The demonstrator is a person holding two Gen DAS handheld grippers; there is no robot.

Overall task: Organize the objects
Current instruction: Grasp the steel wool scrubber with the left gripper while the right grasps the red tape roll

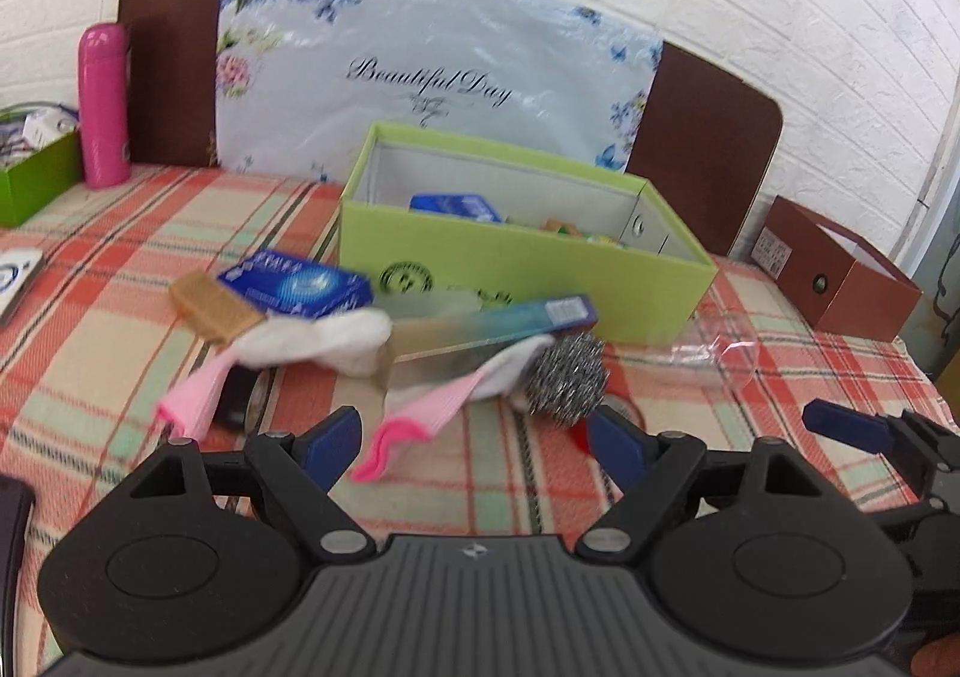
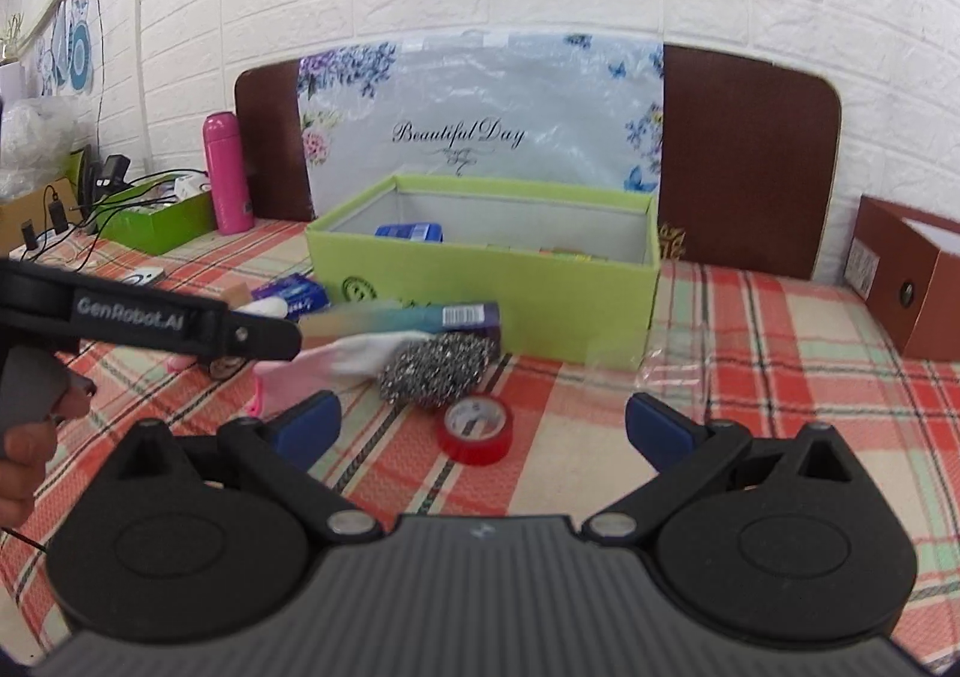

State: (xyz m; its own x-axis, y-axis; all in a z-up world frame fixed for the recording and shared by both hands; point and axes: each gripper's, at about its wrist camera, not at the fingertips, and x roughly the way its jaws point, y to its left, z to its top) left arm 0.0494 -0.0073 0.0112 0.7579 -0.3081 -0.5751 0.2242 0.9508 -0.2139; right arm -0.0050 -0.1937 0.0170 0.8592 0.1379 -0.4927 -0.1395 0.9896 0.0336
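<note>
A light green open box [image 1: 510, 263] [image 2: 480, 281] stands on the plaid cloth with a blue packet [image 1: 456, 206] inside. In front of it lie a long toothpaste box [image 1: 492, 323] [image 2: 414, 317], a steel scourer [image 1: 567, 374] [image 2: 435, 368], two white-and-pink socks [image 1: 420, 413] [image 1: 300, 347], a blue carton [image 1: 297, 287] and a tan block [image 1: 210, 311]. A red tape roll [image 2: 475, 428] lies nearest my right gripper [image 2: 480, 425], which is open and empty. My left gripper [image 1: 474, 449] is open above the near sock's pink cuff, holding nothing.
A pink flask [image 1: 103, 104] [image 2: 227, 173] and a darker green box [image 1: 36, 173] [image 2: 159, 218] stand at the back left. A brown box [image 1: 840, 269] [image 2: 906, 281] sits at the right. A crumpled clear wrapper [image 1: 714, 347] lies right of the green box. A hand [image 2: 24, 455] holds the left gripper.
</note>
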